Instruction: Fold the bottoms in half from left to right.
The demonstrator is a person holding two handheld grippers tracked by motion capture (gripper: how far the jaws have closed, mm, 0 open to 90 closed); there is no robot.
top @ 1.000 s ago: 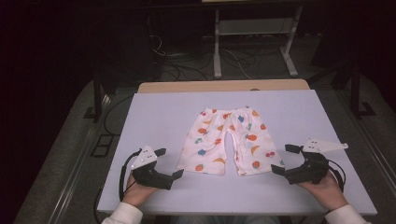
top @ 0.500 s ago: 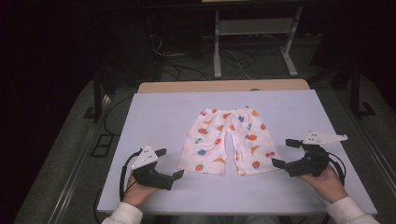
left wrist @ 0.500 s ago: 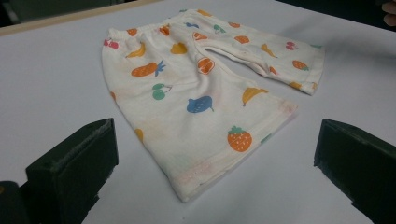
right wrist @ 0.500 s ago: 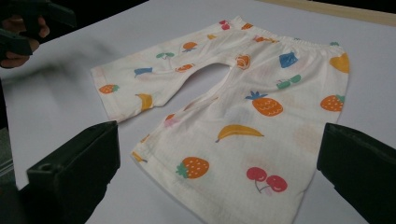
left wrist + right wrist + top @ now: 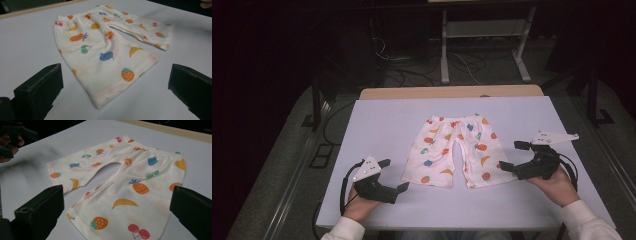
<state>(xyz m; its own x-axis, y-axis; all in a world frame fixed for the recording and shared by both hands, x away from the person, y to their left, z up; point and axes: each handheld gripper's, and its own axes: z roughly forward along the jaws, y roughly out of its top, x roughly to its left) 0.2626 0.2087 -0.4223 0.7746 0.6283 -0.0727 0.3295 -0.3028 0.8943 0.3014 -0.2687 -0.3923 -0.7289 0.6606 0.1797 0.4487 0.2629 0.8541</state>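
The left gripper (image 5: 396, 175) is held with its jaws wide apart and nothing between them, just short of the hem of one leg of the shorts (image 5: 456, 151). The right gripper (image 5: 512, 156) is likewise spread wide and empty, at the outer edge of the other leg. The shorts, soft cream cloth printed with fruit, are laid flat mid-table (image 5: 382, 120), a smooth pale lilac sheet edged with wood at the far side. Beyond, a dark room with cables on the floor is seen.

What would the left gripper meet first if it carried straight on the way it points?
Probably the shorts: the hem of the near leg lies just ahead between the left gripper's open fingers, though whether it would pass over the cloth is unclear.
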